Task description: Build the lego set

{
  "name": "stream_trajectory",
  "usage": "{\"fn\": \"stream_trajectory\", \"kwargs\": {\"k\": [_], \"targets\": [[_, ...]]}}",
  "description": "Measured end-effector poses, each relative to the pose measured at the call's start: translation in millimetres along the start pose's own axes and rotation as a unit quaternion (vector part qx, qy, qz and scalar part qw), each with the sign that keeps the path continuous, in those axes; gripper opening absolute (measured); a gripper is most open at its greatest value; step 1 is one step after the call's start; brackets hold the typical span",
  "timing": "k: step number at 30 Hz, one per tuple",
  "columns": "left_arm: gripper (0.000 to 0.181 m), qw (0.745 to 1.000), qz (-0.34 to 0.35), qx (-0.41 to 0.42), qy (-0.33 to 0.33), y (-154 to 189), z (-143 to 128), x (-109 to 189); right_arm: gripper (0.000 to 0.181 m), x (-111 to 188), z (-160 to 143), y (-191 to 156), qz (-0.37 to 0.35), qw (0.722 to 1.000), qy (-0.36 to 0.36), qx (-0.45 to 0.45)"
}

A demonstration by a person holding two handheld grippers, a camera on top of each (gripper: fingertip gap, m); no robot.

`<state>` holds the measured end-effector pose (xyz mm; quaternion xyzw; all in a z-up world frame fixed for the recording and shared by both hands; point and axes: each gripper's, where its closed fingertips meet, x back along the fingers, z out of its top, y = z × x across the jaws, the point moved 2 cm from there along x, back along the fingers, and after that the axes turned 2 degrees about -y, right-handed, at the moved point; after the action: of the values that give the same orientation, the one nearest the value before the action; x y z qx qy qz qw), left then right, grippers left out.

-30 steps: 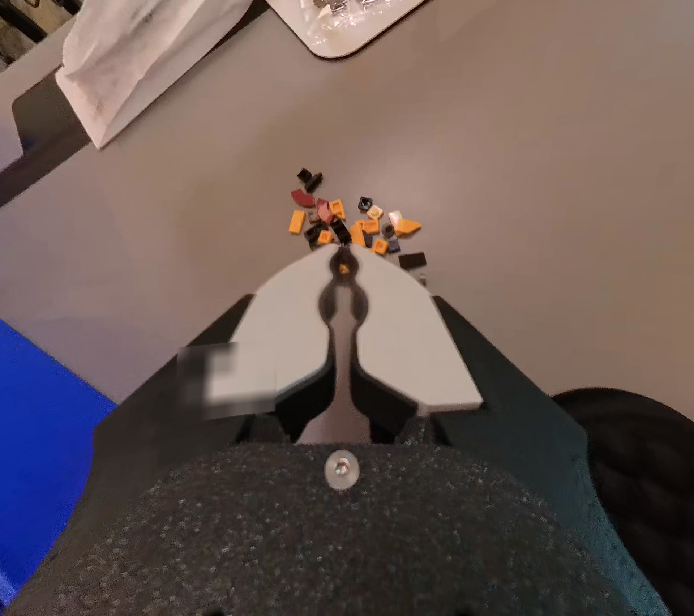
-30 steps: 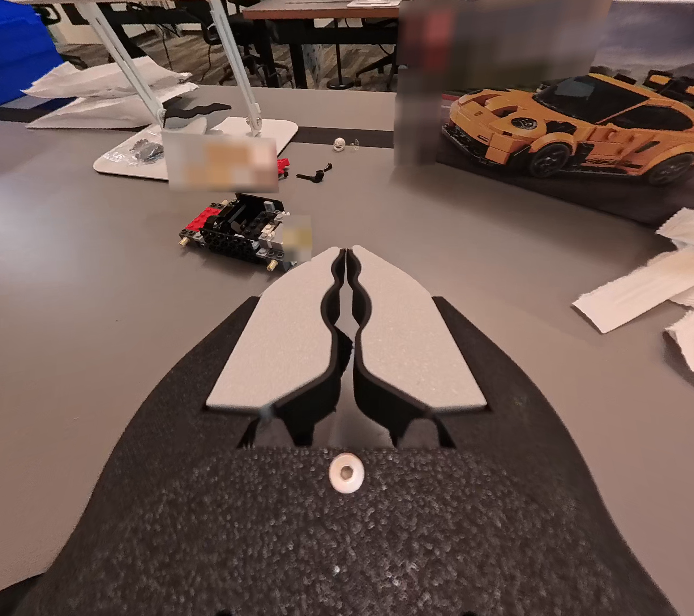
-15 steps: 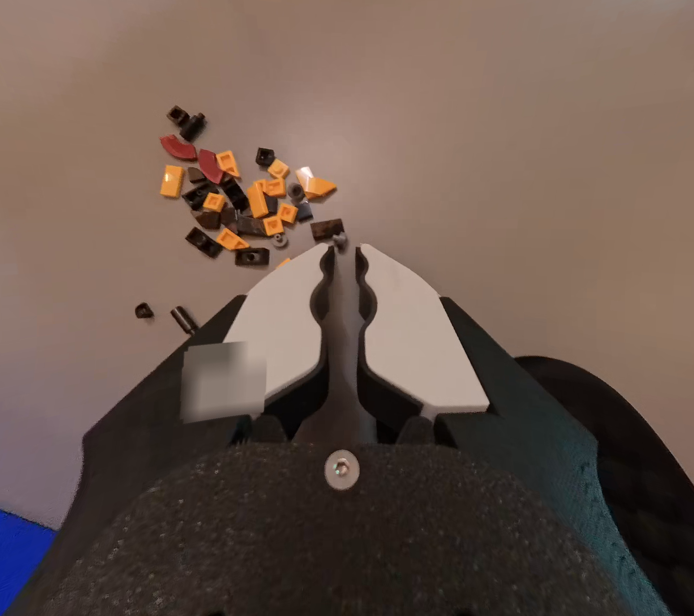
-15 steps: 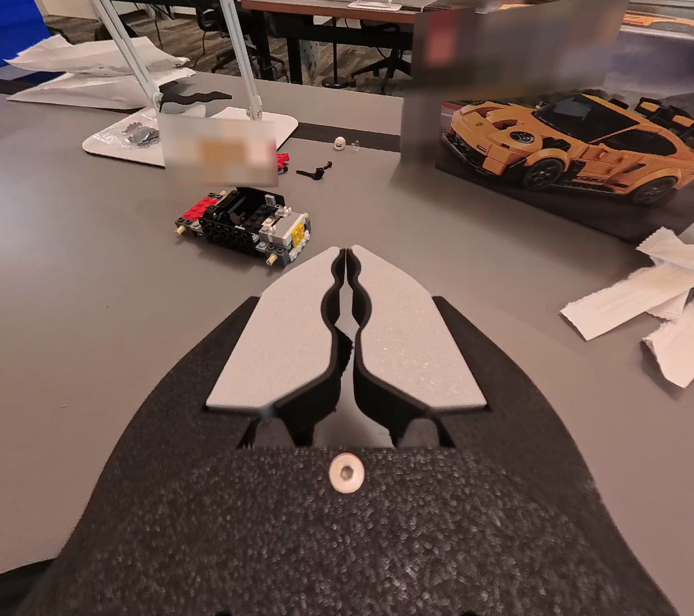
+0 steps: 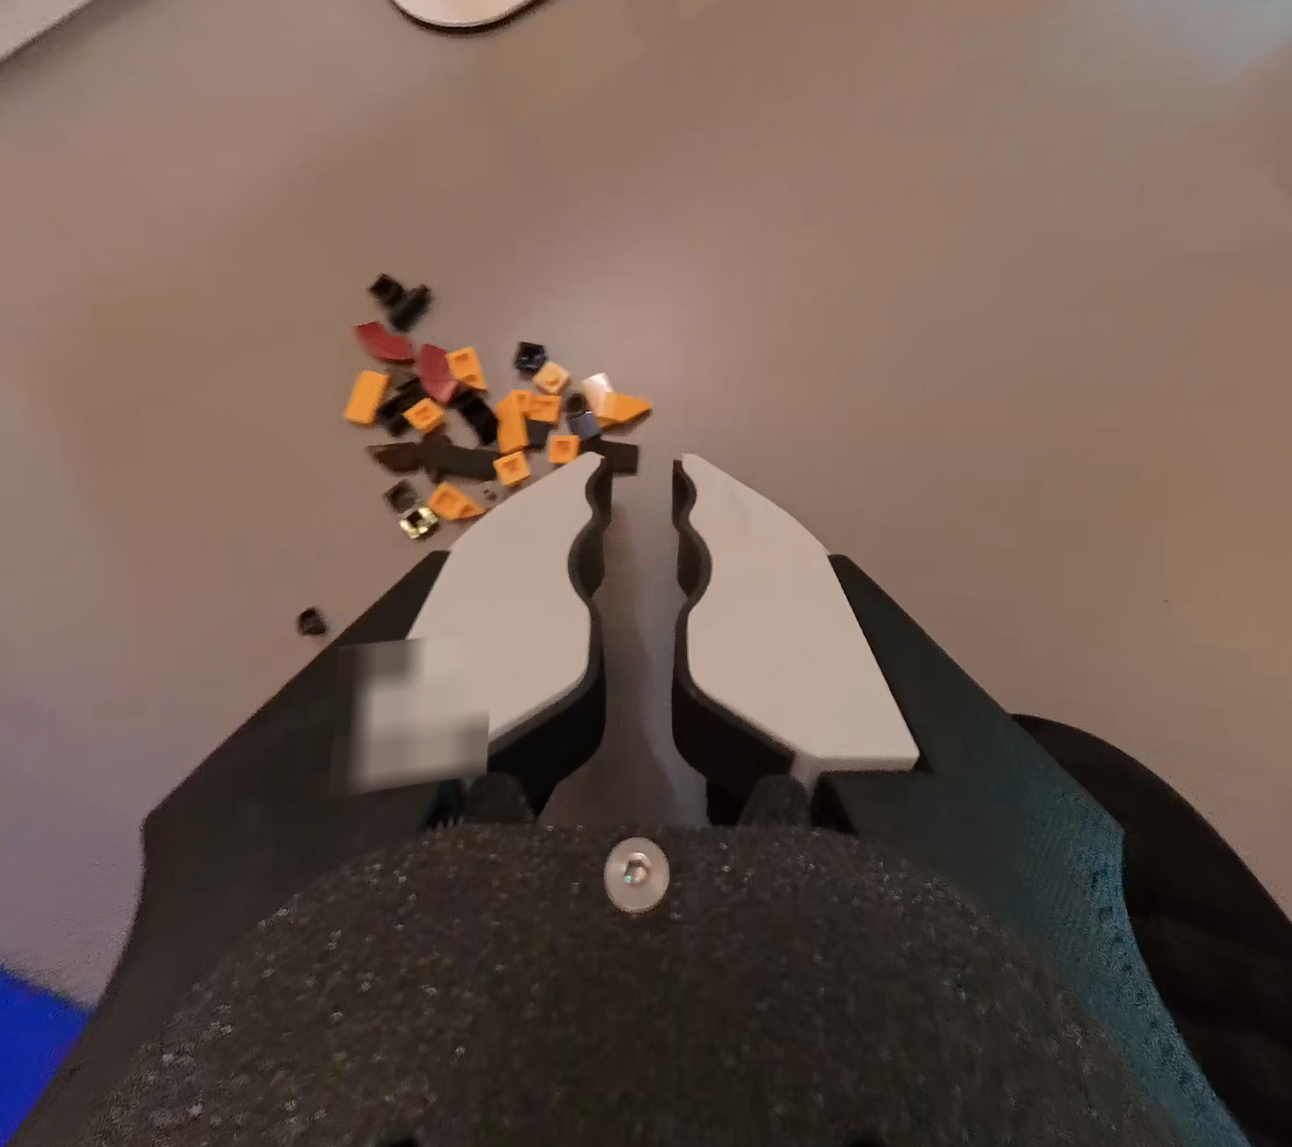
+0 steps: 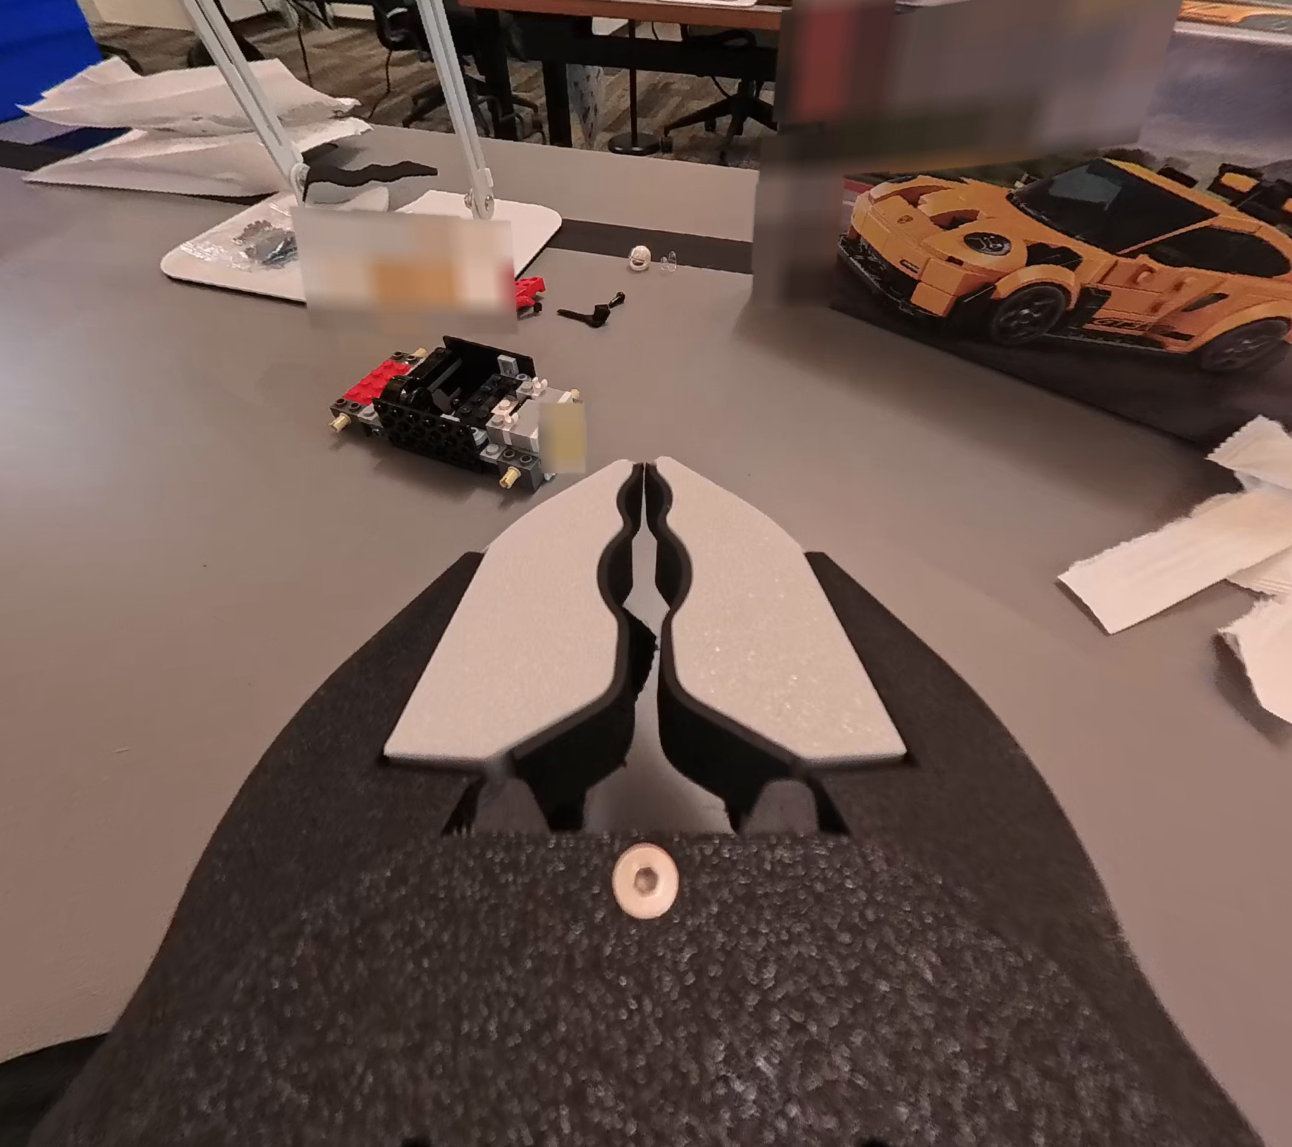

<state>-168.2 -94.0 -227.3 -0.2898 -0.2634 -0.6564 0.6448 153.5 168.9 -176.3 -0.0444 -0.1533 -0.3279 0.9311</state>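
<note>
Over pile of loose bricks (image 5: 489,421), left tongs (image 5: 637,466) now apart, empty after closing 1 s ago; pick not made. Right tongs (image 6: 644,470) together, near half-built car (image 6: 458,407).

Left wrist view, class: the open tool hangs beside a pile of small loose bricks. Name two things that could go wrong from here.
1. The loose pieces lie crowded and overlapping, so the left tool might pinch two at once or scatter them.
2. One tiny black piece already sits apart from the pile beside the tool's body; it could be knocked farther away or overlooked.
</note>
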Motion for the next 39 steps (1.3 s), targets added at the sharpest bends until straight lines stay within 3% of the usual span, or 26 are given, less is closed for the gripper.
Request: {"fn": "stream_trajectory", "kwargs": {"k": [6,9,14,15,16,20,22,23,24,25,26,30,33,39], "targets": [[0.007,0.999,0.026,-0.017,-0.018,-9.0,-0.4,-15.4,0.0,0.0,0.0,-0.3,0.002,1.0,0.0,-0.001],[0.009,0.994,0.101,-0.039,-0.028,-31.2,0.5,-15.4,0.0,0.1,0.2,-0.1,0.003,1.0,0.001,-0.002],[0.029,0.99,0.116,-0.019,0.073,-34.8,28.4,2.7,0.004,0.7,1.9,-2.0,0.01,1.0,0.006,-0.001],[0.023,0.989,0.116,-0.007,0.091,-36.0,32.9,8.4,0.008,1.4,3.3,-2.2,0.01,1.0,0.01,0.001],[0.002,0.988,0.112,0.004,0.102,-35.8,34.9,13.7,0.013,2.6,5.3,-2.9,0.013,1.0,0.016,0.003],[0.001,0.985,0.081,0.017,0.149,-26.0,42.7,27.4,0.032,6.7,11.4,-8.6,0.033,0.999,0.034,0.013],[0.026,0.984,0.077,0.004,0.159,-20.1,49.3,28.6,0.034,7.3,12.7,-11.8,0.04,0.998,0.036,0.022],[0.028,0.984,0.069,0.0,0.166,-15.5,54.2,28.9,0.033,7.0,13.1,-13.5,0.041,0.998,0.036,0.028],[0.025,0.982,0.056,0.0,0.18,-9.5,61.1,30.5,0.034,6.1,13.3,-15.9,0.043,0.998,0.034,0.034],[0.001,0.98,0.037,-0.003,0.197,-1.7,69.5,33.6,0.033,5.0,14.3,-18.8,0.045,0.998,0.033,0.039],[0.0,0.976,0.023,-0.009,0.218,5.4,80.1,37.0,0.032,4.0,17.2,-22.4,0.049,0.997,0.037,0.042],[0.0,0.963,0.012,-0.014,0.27,16.9,122.8,34.1,0.0,1.4,45.7,-41.7,0.05,0.994,0.059,0.078],[0.0,0.944,0.02,0.023,0.327,8.9,160.7,28.1,0.0,-4.2,82.6,-58.4,0.038,0.988,0.095,0.114],[0.0,0.904,0.103,0.051,0.411,-27.9,230.8,24.0,0.0,-41.5,173.0,-74.7,0.007,0.978,0.169,0.119]]}}
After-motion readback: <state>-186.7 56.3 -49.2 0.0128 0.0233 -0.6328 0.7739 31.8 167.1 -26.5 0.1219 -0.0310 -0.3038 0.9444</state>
